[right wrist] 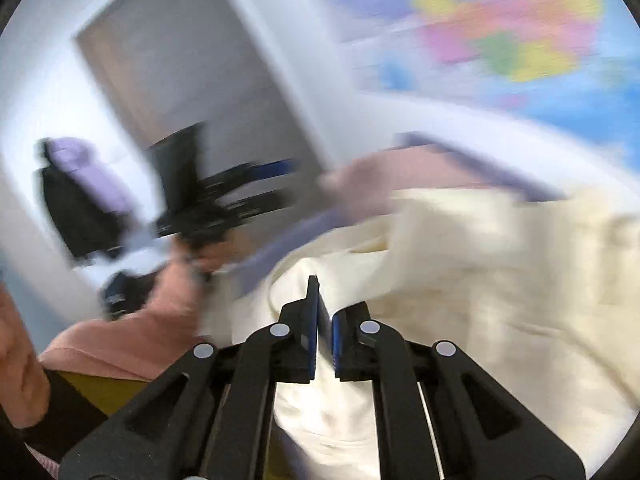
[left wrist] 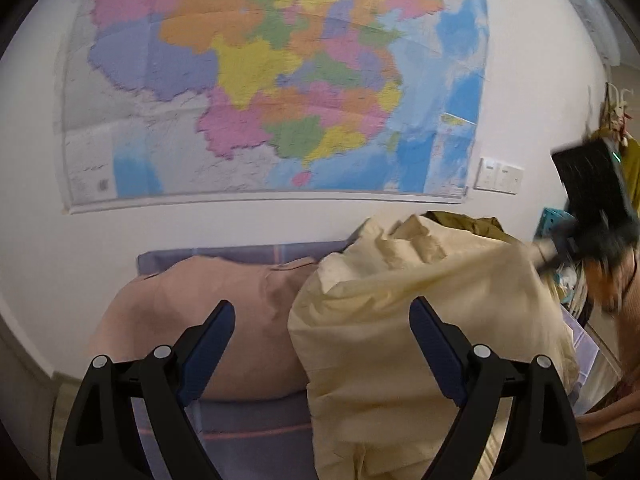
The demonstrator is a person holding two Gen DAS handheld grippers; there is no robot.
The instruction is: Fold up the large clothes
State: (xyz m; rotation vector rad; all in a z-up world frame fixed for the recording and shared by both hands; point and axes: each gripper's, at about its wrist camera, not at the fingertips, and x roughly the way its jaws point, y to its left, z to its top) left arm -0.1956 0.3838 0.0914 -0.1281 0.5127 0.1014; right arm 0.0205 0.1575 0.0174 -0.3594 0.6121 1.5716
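The left hand-held gripper [left wrist: 322,320] stands with its two blue-padded fingers wide apart and nothing between them; it hangs above the bed [left wrist: 248,436], which has a purple-grey checked cover. Just beyond its fingers lies the cream garment [left wrist: 420,320], a big crumpled heap on the right part of the bed, and its fabric rises up toward the right. Beside the heap, to the left, a pink pillow [left wrist: 192,320] rests against the white wall. A large coloured map [left wrist: 272,80] hangs on this wall, and a double light switch [left wrist: 499,175] is just right of its lower corner. The right hand-held gripper [right wrist: 325,300] has its fingers pressed together, with only a thin slit between the pads. The cream garment [right wrist: 480,280] lies directly under and ahead of it, but this view is very blurred, and I cannot tell if a fold of the fabric is pinched between the pads. The person's pink sleeve [right wrist: 132,340] shows on the left of this view.
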